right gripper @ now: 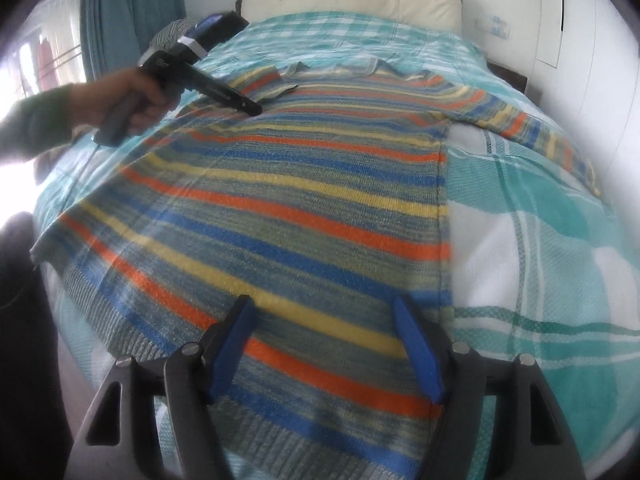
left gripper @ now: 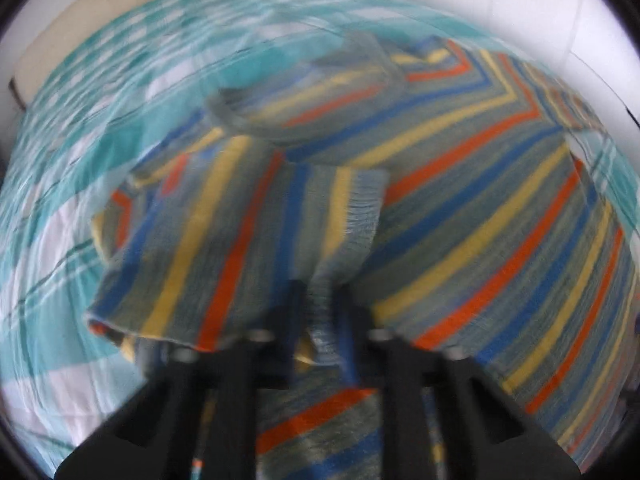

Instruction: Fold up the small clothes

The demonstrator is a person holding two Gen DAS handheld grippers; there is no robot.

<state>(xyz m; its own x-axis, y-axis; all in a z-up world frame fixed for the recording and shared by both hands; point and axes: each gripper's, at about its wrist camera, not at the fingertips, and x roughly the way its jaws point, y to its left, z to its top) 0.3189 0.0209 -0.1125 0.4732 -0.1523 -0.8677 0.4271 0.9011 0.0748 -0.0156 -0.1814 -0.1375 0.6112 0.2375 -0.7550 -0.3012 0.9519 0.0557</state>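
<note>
A striped knit sweater (right gripper: pixel 304 200) in blue, orange, yellow and grey-green lies spread flat on the bed. My left gripper (left gripper: pixel 320 300) is shut on the sweater's left sleeve cuff (left gripper: pixel 360 208) and holds the sleeve folded over the body; the view is blurred. In the right wrist view the left gripper (right gripper: pixel 252 109) sits over the sweater's upper left, near the collar (right gripper: pixel 332 69). My right gripper (right gripper: pixel 326 316) is open and empty, hovering above the sweater's hem. The right sleeve (right gripper: pixel 532 128) lies stretched out to the right.
The bed has a teal and white checked cover (right gripper: pixel 540 240). A cream headboard cushion (right gripper: pixel 352 0) stands at the far end. A teal curtain (right gripper: pixel 128 12) and a bright window are at the left. A white wall (right gripper: pixel 580 40) is on the right.
</note>
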